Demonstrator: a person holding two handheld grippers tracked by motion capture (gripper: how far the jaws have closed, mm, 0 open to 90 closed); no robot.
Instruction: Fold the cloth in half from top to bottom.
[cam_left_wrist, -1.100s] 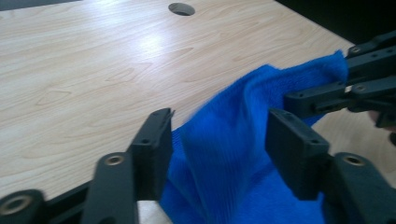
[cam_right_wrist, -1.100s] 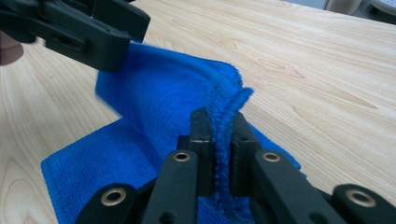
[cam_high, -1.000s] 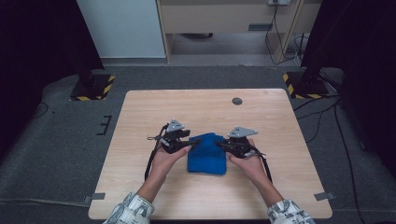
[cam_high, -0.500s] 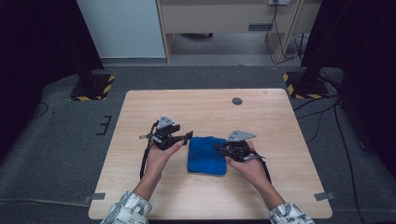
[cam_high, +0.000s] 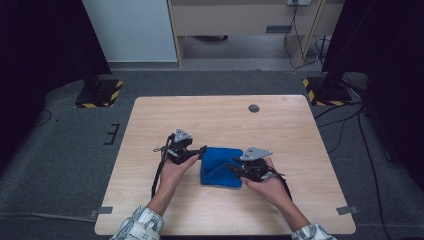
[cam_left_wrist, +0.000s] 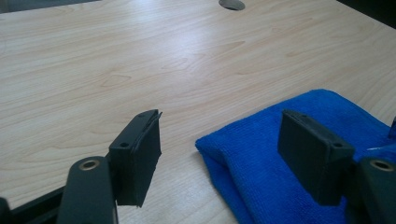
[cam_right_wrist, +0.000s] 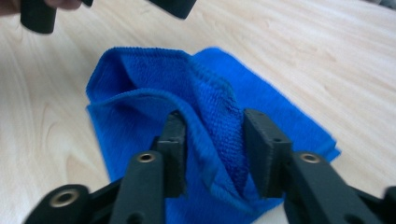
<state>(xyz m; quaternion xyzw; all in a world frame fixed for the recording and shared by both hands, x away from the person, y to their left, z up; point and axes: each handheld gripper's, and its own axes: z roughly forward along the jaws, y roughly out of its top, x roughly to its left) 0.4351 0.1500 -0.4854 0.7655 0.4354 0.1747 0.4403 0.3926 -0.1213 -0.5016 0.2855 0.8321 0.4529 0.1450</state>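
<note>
The right tongs (cam_high: 234, 169) have just been opening, loosening off a raised fold of the blue cloth (cam_high: 220, 165) (it stands between the jaws). The left tongs (cam_high: 202, 150) now sit at the cloth's 10 o'clock corner, off the fabric.

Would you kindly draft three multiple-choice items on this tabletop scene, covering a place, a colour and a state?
1. Where does the folded terry cloth lie?
A. Between the two grippers
B. On the far table edge
C. On the floor

2. What colour is the cloth?
A. Red
B. Blue
C. White

3. How do the left gripper's fingers stand?
A. Clamped on the cloth
B. Shut on nothing
C. Open, with a cloth corner between them

Key: 1 A, the high view shows it on the light wooden table between them. 2 B, blue in every view. 3 C, the left gripper view shows both well apart.
</note>
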